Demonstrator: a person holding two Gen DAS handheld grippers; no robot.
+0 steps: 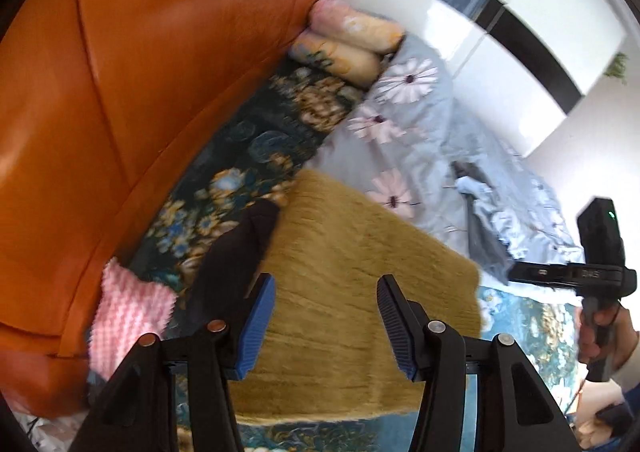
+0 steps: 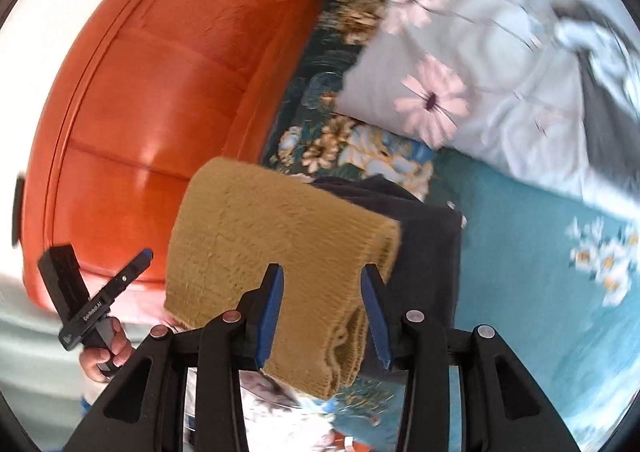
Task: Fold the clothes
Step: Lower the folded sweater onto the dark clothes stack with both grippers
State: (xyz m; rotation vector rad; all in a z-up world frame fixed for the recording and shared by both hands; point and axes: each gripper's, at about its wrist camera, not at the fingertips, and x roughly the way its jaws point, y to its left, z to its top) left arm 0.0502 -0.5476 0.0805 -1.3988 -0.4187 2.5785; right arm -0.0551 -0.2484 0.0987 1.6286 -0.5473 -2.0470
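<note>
The near edge of the mustard knit garment [image 1: 352, 292] passes behind the left gripper [image 1: 326, 322] and out of the left wrist view. In the right wrist view its folded end sits between the fingers of the right gripper [image 2: 322, 316]; whether the pads [image 2: 272, 316] actually press it cannot be told. The dark garment [image 2: 428, 252] is mostly covered by the knit. Motion blur smears the grey flowered quilt [image 2: 500, 64]. The pink knitted cloth [image 1: 128, 316] is partly hidden by the left gripper's frame. Only part of each hand [image 2: 106, 352] shows.
</note>
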